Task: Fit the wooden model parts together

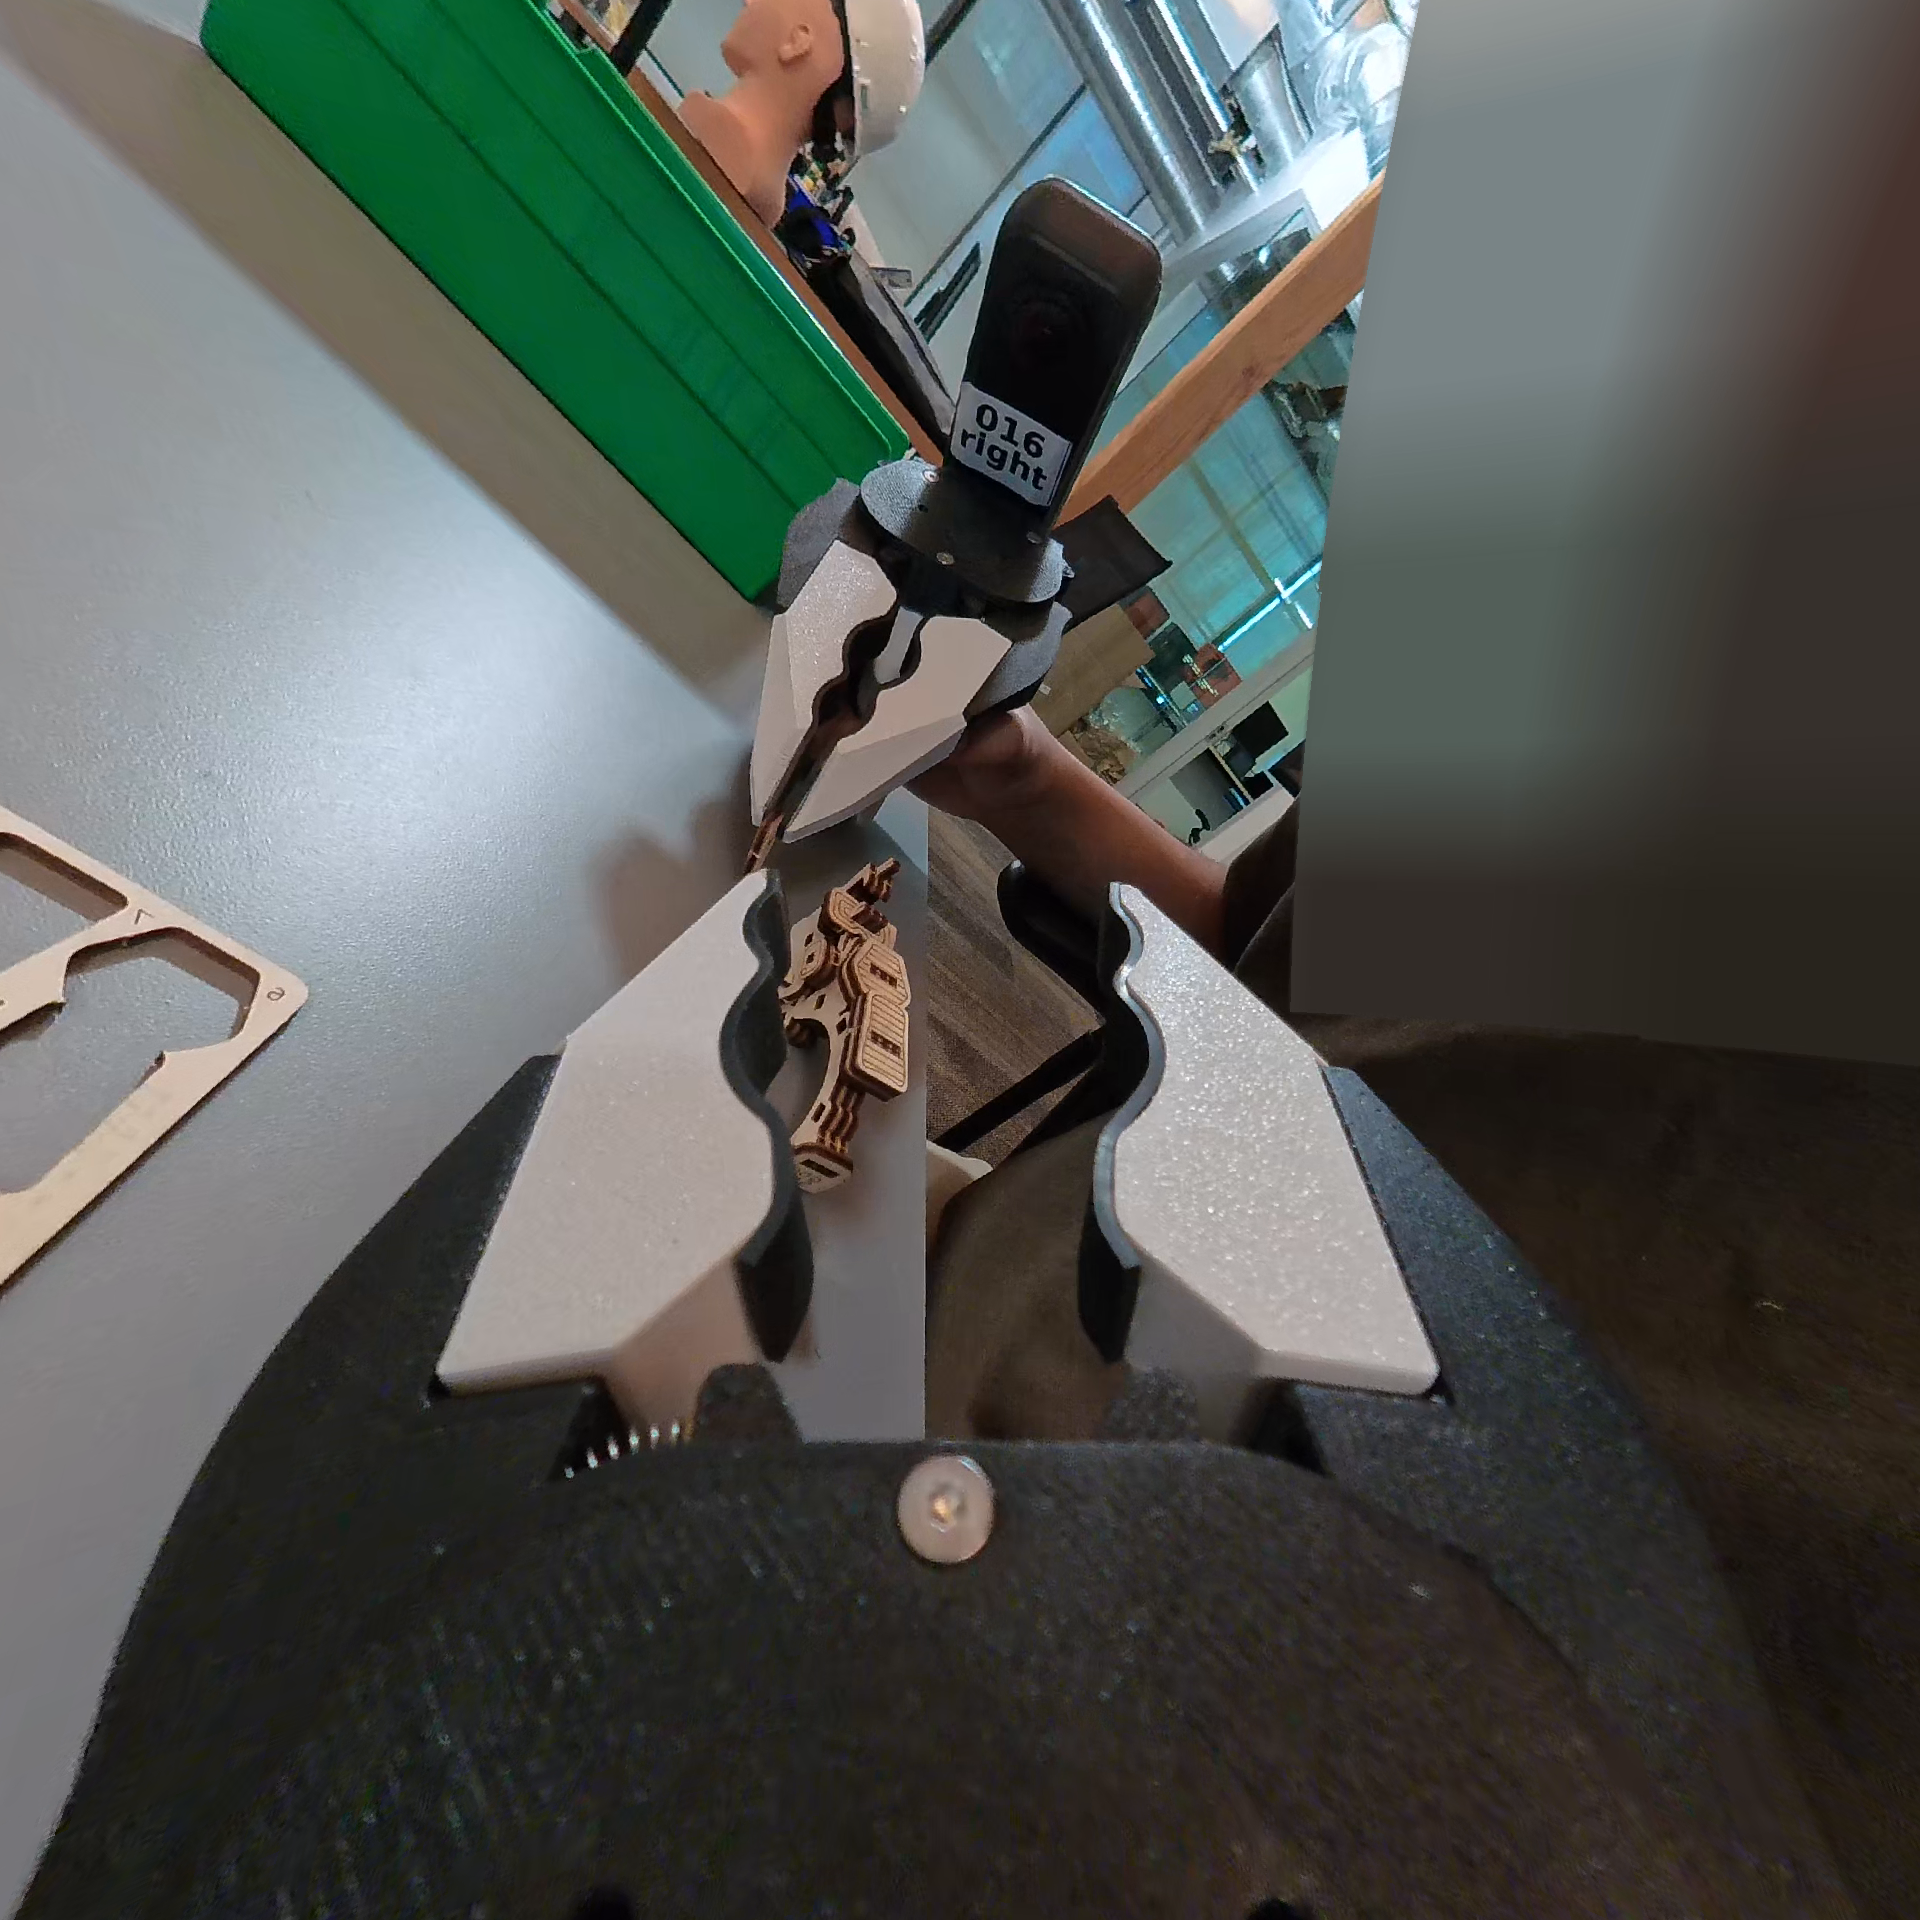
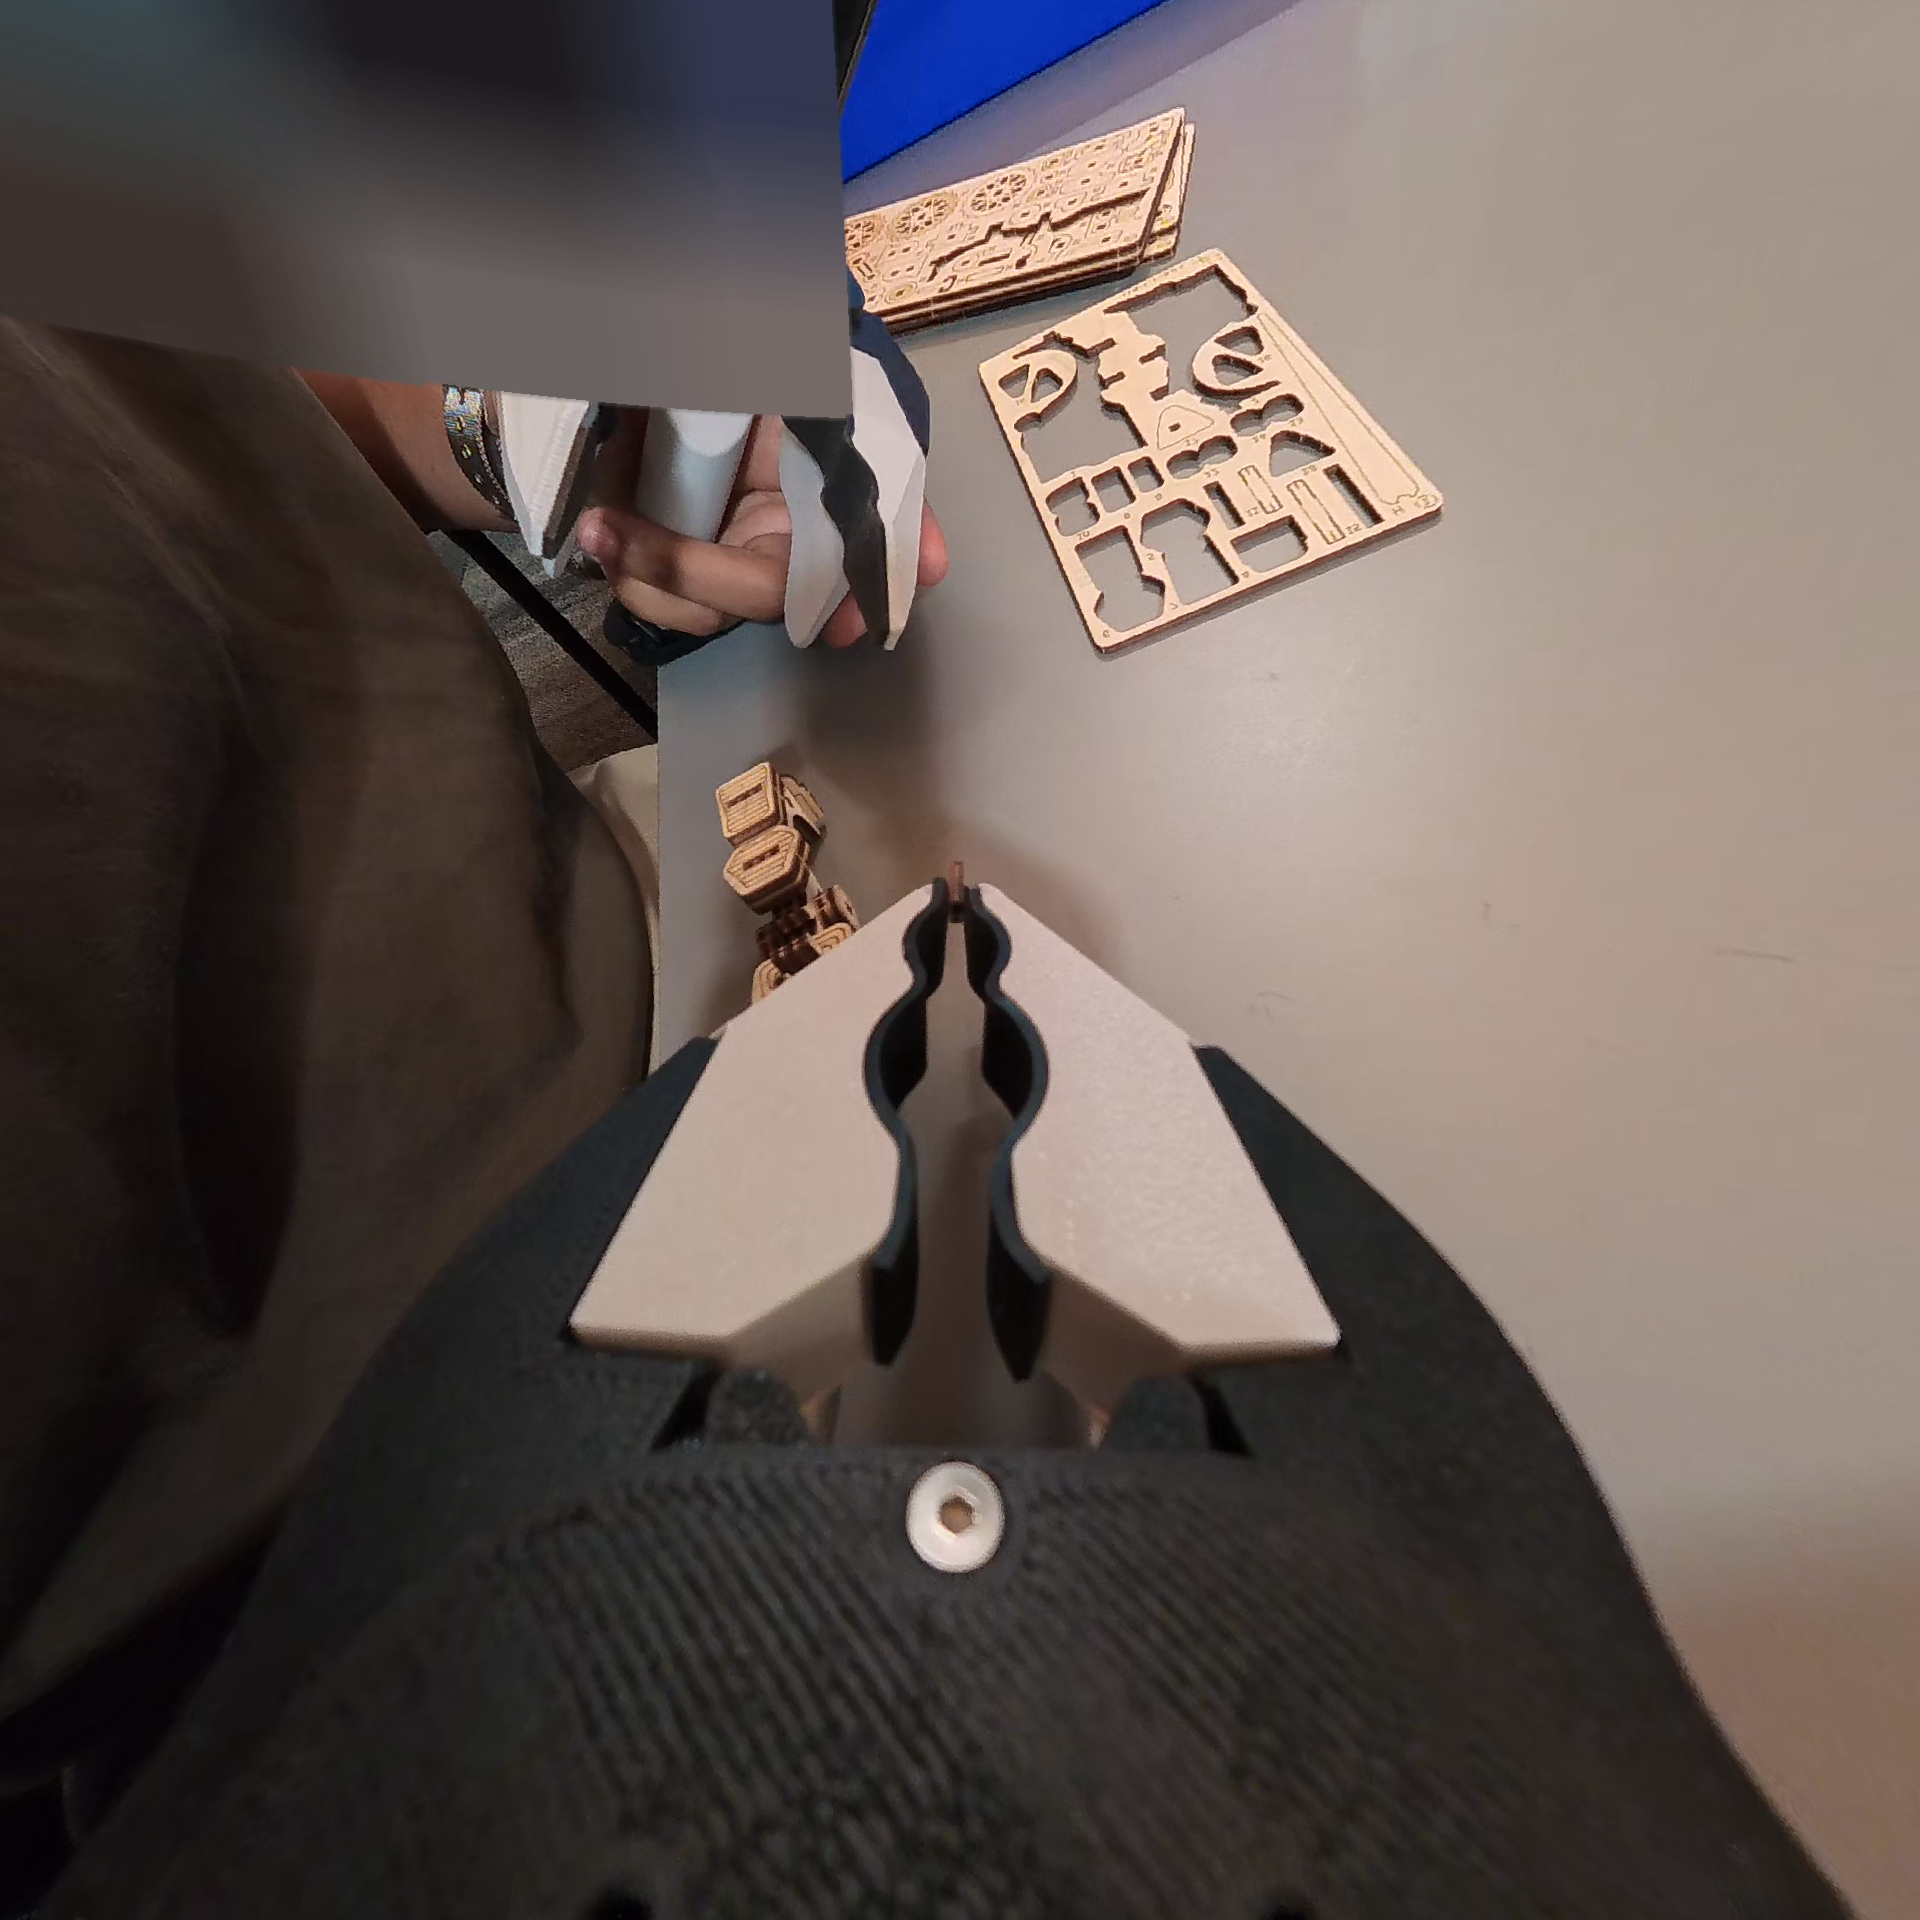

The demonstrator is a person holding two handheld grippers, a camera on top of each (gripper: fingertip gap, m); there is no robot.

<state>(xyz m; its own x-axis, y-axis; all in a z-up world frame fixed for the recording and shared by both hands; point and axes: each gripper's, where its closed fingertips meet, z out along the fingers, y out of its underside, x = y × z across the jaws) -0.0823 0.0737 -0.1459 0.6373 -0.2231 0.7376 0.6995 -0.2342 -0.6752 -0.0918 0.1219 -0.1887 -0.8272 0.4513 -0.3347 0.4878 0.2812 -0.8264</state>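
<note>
A partly built wooden model (image 1: 852, 1029) lies on the grey table (image 1: 312, 623) close to its near edge, and it also shows in the right wrist view (image 2: 774, 873). My left gripper (image 1: 940, 904) is open and empty, with its left finger beside the model and its right finger past the table edge. It shows farther off in the right wrist view (image 2: 717, 608), held in a hand. My right gripper (image 2: 956, 894) is shut on a small thin wooden part (image 2: 956, 878). In the left wrist view it (image 1: 779, 826) hangs just above the far end of the model with the part (image 1: 762, 850) at its tips.
A punched-out wooden sheet (image 2: 1205, 447) and a stack of uncut sheets (image 2: 1018, 229) lie farther out on the table. A corner of the punched sheet shows in the left wrist view (image 1: 125, 997). A green bin (image 1: 540, 260) stands at the back. The table edge (image 1: 925, 1091) runs beside the model. Tip to tip, the grippers are about 7 cm apart.
</note>
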